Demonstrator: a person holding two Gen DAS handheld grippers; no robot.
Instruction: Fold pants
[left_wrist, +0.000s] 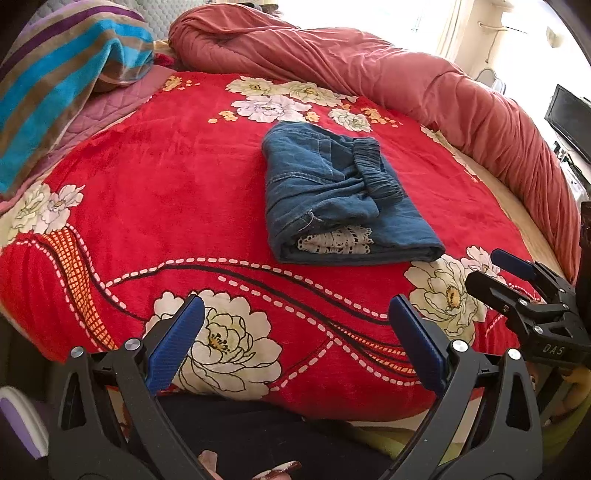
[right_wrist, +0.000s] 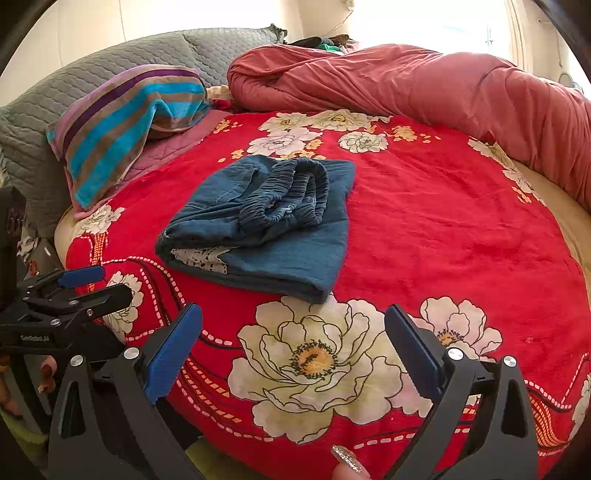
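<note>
Pants: blue denim pants with a gathered elastic waistband (left_wrist: 343, 195) lie folded into a compact bundle near the middle of the bed; the waistband is turned up on top, a strip of white lace trim (left_wrist: 334, 240) shows at the near folded edge; neither gripper touches them
Blanket: red plush blanket with white flowers and dashed white curves (left_wrist: 177, 192) lies under the pants and covers most of the bed
Left gripper: black two-finger gripper with blue ribbed pads (left_wrist: 295, 339) hangs over the near edge of the blanket, well short of the pants; its fingers stand wide apart, nothing between them
Right gripper: matching black gripper with blue pads (right_wrist: 293, 347) hangs over a large white flower, near the pants' front corner; fingers likewise spread wide and empty; a glittery fingernail (right_wrist: 346, 459) shows at the bottom edge
Comforter: rumpled dusty-red quilted comforter (right_wrist: 424, 85) is bunched along the far and right sides
Pillow: pillow striped in turquoise, brown and purple (right_wrist: 122, 122) rests at the far left, against a grey quilted headboard cushion (right_wrist: 92, 66)
</note>
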